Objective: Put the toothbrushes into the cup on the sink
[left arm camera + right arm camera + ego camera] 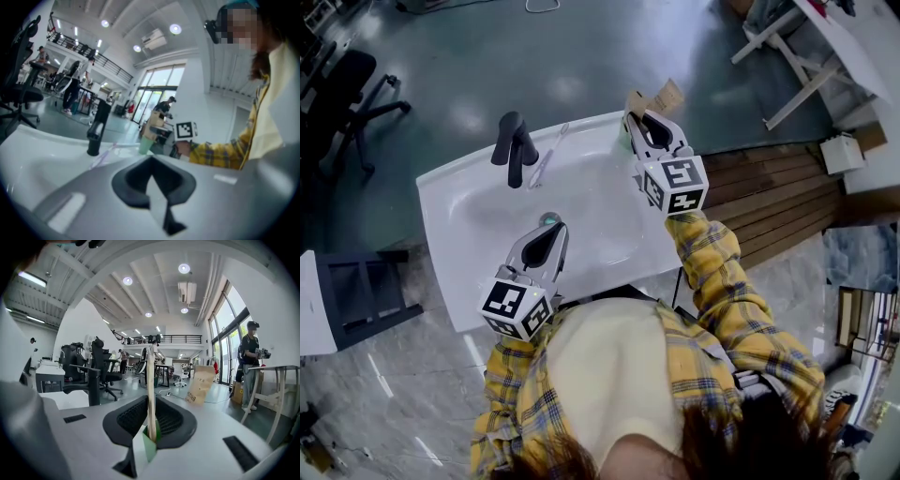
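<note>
The white sink [459, 211] has a black faucet [514, 148] at its back. A pale toothbrush [548, 156] lies flat on the rim next to the faucet, also seen as the toothbrush [104, 157] in the left gripper view. The green cup [146, 144] stands at the sink's back right corner, mostly hidden in the head view under my right gripper [630, 124]. My right gripper [149, 434] is shut on an upright cream-handled toothbrush [151, 390]; something green shows at its tips. My left gripper [549, 225] hovers over the basin, jaws together and empty [157, 187].
A brown paper bag [656, 97] stands just behind the cup corner. Wooden planks [778, 192] lie right of the sink. A dark stool [366, 291] is to the left and an office chair [347, 94] farther back. White table legs [797, 84] are at the far right.
</note>
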Demonstrator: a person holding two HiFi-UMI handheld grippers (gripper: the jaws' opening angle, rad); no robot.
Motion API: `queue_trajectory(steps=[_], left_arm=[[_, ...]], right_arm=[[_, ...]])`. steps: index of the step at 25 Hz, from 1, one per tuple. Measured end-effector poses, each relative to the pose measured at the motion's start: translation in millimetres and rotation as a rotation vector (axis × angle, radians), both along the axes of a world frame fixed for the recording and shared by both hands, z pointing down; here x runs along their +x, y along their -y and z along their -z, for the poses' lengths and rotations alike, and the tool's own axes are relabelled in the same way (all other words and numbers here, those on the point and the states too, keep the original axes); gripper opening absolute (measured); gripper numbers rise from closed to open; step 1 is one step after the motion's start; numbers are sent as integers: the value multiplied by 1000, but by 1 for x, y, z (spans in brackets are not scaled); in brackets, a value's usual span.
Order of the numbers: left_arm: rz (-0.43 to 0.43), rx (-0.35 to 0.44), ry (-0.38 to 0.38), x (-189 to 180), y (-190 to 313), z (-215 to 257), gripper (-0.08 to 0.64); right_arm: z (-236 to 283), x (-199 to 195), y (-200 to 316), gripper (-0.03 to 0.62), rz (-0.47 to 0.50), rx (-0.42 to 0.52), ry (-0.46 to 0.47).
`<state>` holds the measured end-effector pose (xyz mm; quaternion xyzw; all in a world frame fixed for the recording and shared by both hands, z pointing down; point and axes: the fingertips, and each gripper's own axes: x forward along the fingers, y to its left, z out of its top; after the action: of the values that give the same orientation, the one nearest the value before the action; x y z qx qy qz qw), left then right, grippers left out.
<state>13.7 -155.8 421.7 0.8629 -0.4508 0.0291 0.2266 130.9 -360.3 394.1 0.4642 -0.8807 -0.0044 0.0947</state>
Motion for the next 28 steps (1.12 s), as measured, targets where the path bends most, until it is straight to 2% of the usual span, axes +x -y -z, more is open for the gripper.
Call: queue_trajectory(steps=[5, 19, 28], left_arm=[[-6, 2, 0, 2, 0, 2, 5], [-10, 3, -8, 3, 0, 1, 5], [34, 28, -1, -8, 4, 9, 5]], right_arm=[[-5, -1, -5, 32, 11, -21, -20], [11, 0, -35, 32, 34, 1, -27], [13, 1, -74, 32, 50, -75, 18]])
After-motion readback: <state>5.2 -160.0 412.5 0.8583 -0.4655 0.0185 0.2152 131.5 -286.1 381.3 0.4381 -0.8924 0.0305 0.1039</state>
